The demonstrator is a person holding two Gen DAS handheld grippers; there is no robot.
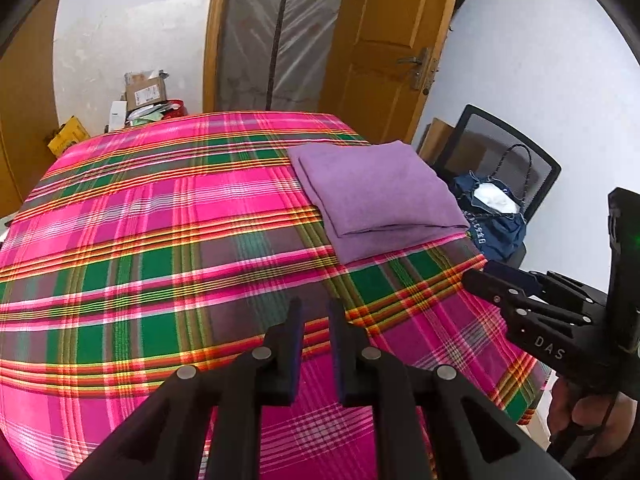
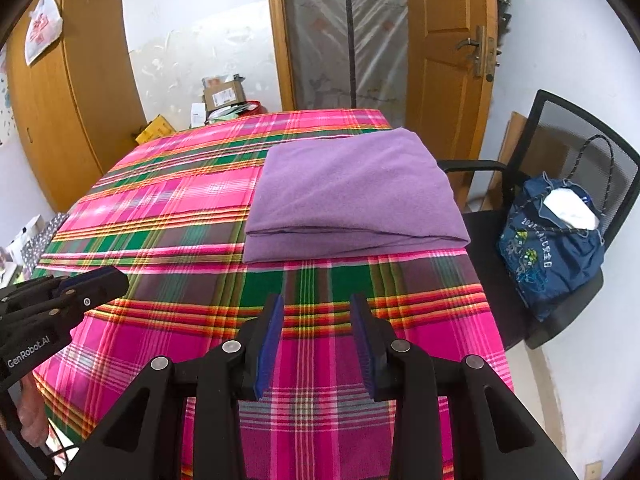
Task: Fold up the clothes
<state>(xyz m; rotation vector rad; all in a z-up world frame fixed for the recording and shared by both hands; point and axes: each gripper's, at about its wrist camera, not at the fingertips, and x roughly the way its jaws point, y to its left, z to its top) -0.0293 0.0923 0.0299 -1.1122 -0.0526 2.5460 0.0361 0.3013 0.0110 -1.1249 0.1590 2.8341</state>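
A purple cloth [image 1: 376, 196] lies folded into a flat rectangle on the right part of the table, near its right edge; it also shows in the right wrist view [image 2: 352, 196]. My left gripper [image 1: 316, 308] hovers over the tablecloth in front of the cloth, its jaws a narrow gap apart and empty. My right gripper [image 2: 318, 304] is open and empty, held above the table just in front of the cloth's near edge. Each gripper shows in the other's view: the right one [image 1: 492, 276] at the table's right edge, the left one [image 2: 100, 280] at the left.
The table wears a pink, green and orange plaid cloth [image 1: 160, 248]. A black mesh chair [image 2: 580, 168] with a blue bag [image 2: 552, 248] stands right of the table. A wooden door [image 2: 448, 52] and boxes [image 2: 222, 96] are behind, a wardrobe [image 2: 68, 92] at left.
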